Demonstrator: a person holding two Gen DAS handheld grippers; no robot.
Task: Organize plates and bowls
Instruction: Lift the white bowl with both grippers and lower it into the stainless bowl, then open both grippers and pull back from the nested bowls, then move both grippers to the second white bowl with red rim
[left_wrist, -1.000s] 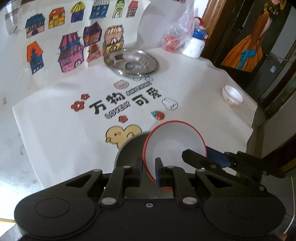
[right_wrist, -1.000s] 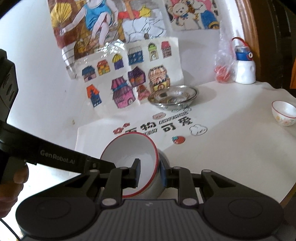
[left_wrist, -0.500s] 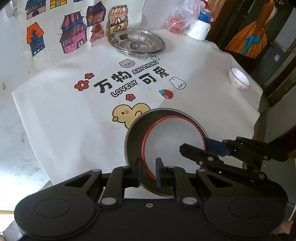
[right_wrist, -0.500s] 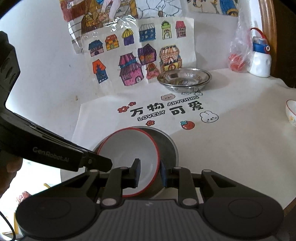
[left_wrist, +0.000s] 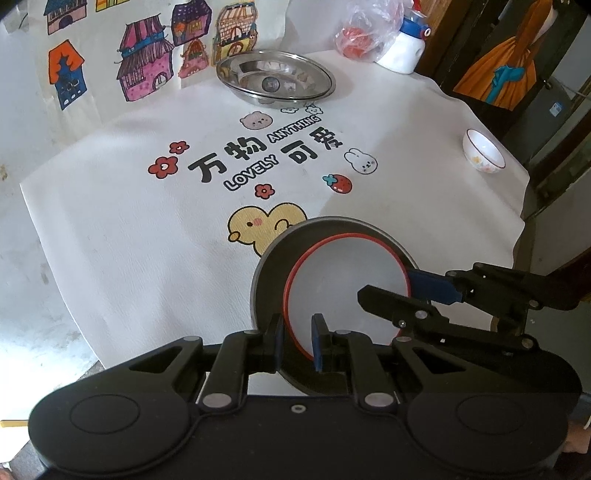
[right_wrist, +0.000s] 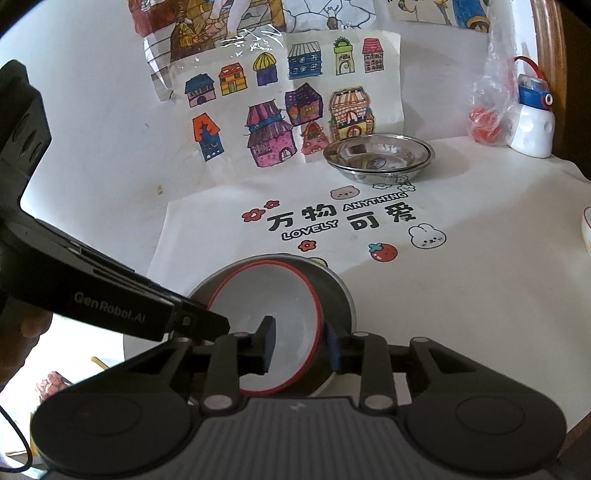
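Note:
A white bowl with a red rim (left_wrist: 347, 280) lies slightly tilted inside a wider grey metal plate (left_wrist: 273, 273) at the near edge of the table. My left gripper (left_wrist: 298, 343) is shut on the bowl's near-left rim, one pad inside and one outside. From the other side, my right gripper (right_wrist: 300, 345) straddles the bowl (right_wrist: 266, 302) at its right rim. Its jaws are opening, and a gap shows between the inner pad and the wall. The grey plate (right_wrist: 338, 295) shows around the bowl. Each gripper's dark arm crosses the other's view.
Stacked steel plates (left_wrist: 275, 79) stand at the back by the wall drawings. A small white flowered bowl (left_wrist: 483, 151) sits near the table's right edge. A plastic bag (left_wrist: 364, 33) and a white bottle (left_wrist: 404, 48) occupy the back right corner. A printed mat covers the table.
The red-rimmed bowl has come down from a steep tilt and now lies in the grey plate. The right gripper's jaws have spread apart from the rim. Both views tipped further downward.

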